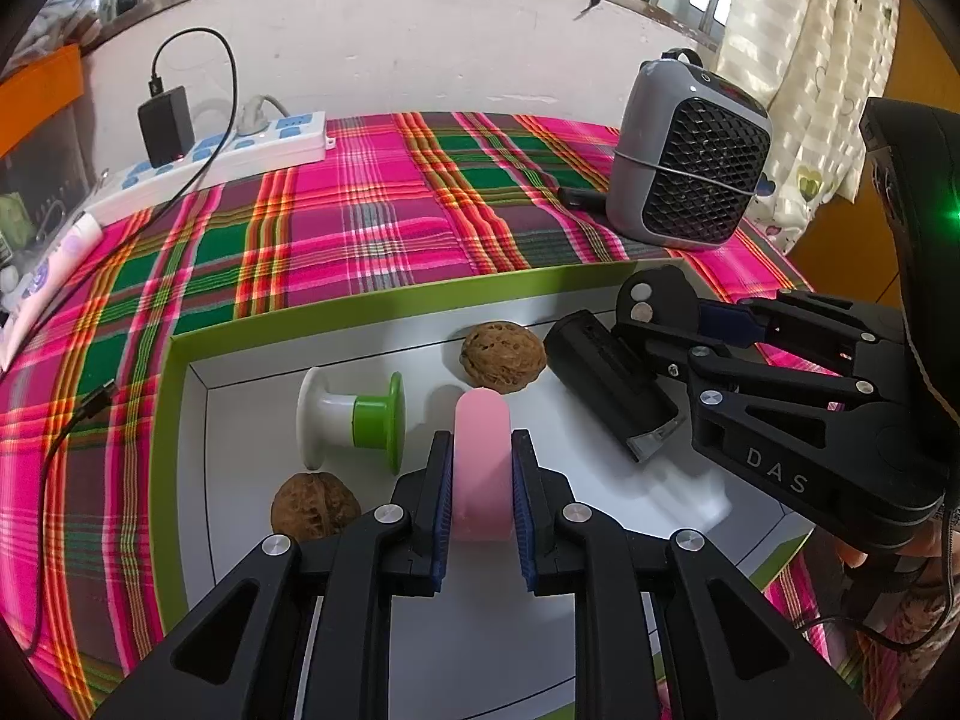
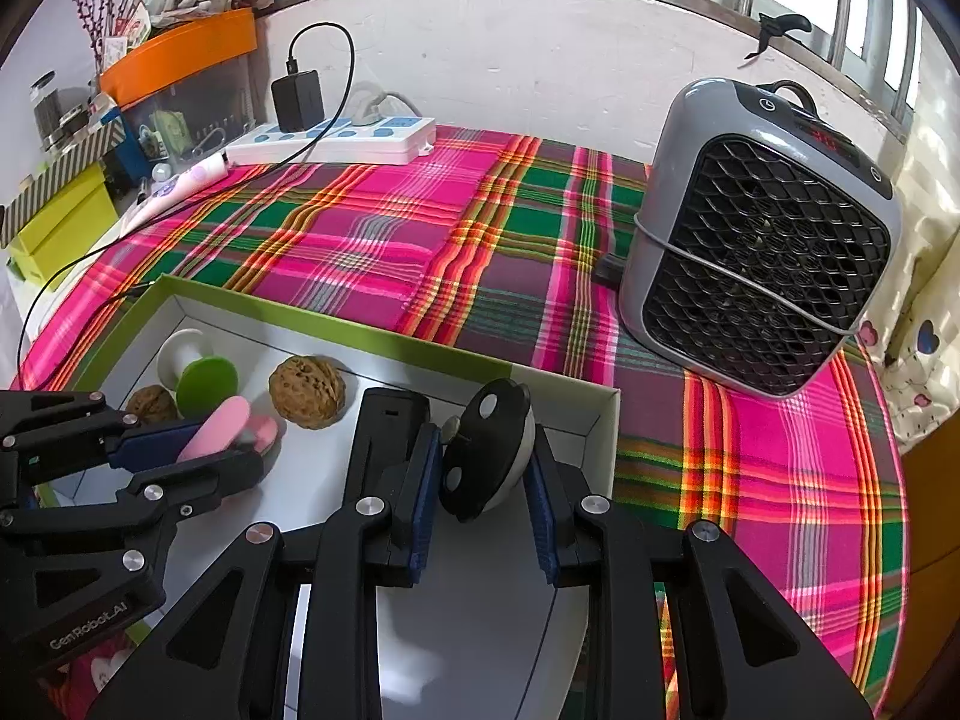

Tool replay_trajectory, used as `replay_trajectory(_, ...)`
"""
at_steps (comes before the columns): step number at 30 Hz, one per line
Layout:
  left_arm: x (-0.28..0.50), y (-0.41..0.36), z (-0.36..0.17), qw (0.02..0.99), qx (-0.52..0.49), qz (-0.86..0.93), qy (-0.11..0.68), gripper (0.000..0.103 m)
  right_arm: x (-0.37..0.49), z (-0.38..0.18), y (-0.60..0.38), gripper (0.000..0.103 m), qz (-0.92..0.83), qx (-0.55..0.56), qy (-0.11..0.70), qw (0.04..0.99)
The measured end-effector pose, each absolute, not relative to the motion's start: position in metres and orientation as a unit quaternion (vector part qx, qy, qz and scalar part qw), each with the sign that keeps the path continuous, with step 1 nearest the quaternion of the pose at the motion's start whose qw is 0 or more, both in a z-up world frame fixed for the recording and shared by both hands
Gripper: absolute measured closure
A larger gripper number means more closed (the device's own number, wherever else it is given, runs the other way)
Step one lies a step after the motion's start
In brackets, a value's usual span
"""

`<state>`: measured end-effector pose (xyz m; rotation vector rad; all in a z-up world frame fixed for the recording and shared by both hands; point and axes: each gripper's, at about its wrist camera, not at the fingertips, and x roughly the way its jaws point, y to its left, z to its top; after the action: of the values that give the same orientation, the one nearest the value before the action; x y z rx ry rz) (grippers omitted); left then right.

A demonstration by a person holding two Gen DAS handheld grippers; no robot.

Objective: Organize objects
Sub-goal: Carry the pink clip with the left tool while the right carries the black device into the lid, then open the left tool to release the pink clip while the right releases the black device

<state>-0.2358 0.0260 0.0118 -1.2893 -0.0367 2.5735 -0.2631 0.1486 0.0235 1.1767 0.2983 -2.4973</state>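
Note:
A shallow white box with a green rim [image 1: 360,295] lies on the plaid cloth. My left gripper [image 1: 480,441] is shut on a pink oblong piece [image 1: 482,468] standing on edge over the box floor; the right wrist view shows this gripper [image 2: 225,432] and the pink piece [image 2: 217,423] at the left. My right gripper [image 2: 483,441] is shut on a black round disc with pale dots [image 2: 486,450] near the box's right wall; from the left wrist the disc [image 1: 657,297] appears at the far right corner. Inside the box lie two walnuts [image 1: 503,360] [image 1: 315,507], a white and green spool [image 1: 351,417] and a black block [image 1: 612,384].
A grey fan heater [image 2: 762,240] stands on the cloth to the right of the box. A white power strip [image 2: 336,144] with a black charger [image 2: 297,99] and cable sits at the back wall. Boxes and jars crowd the far left [image 2: 60,222].

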Motion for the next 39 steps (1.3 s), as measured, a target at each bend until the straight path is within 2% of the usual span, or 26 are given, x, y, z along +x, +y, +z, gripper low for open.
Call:
replay_trajectory(9, -0.236, 0.026, 0.012, 0.133, -0.444, 0.886, -0.015, 0.075, -0.263, 0.024, 0.149, 0.074, -0.885, 0.416, 0.102, 0.180)
replay_trajectory(14, -0.233, 0.027, 0.015, 0.136, -0.440, 0.888, -0.014, 0.074, -0.263, 0.026, 0.150, 0.071, -0.887, 0.414, 0.100, 0.176)
replay_trajectory(23, -0.232, 0.026, 0.016, 0.135, -0.439, 0.888, -0.016, 0.073, -0.262, 0.029, 0.150, 0.071, -0.890, 0.411, 0.097, 0.174)
replay_trajectory(33, -0.228, 0.022, 0.018, 0.132, -0.436, 0.890, -0.020, 0.068, -0.257, 0.034, 0.151, 0.071, -0.894, 0.405, 0.094, 0.168)
replay_trajectory(36, -0.226, 0.021, 0.019, 0.131, -0.435, 0.891, -0.022, 0.068, -0.255, 0.035, 0.153, 0.061, -0.895, 0.404, 0.090, 0.166)
replay_trajectory(39, -0.222, 0.021, 0.021, 0.131, -0.432, 0.892, -0.023, 0.068, -0.252, 0.037, 0.153, 0.060, -0.896, 0.402, 0.088, 0.165)
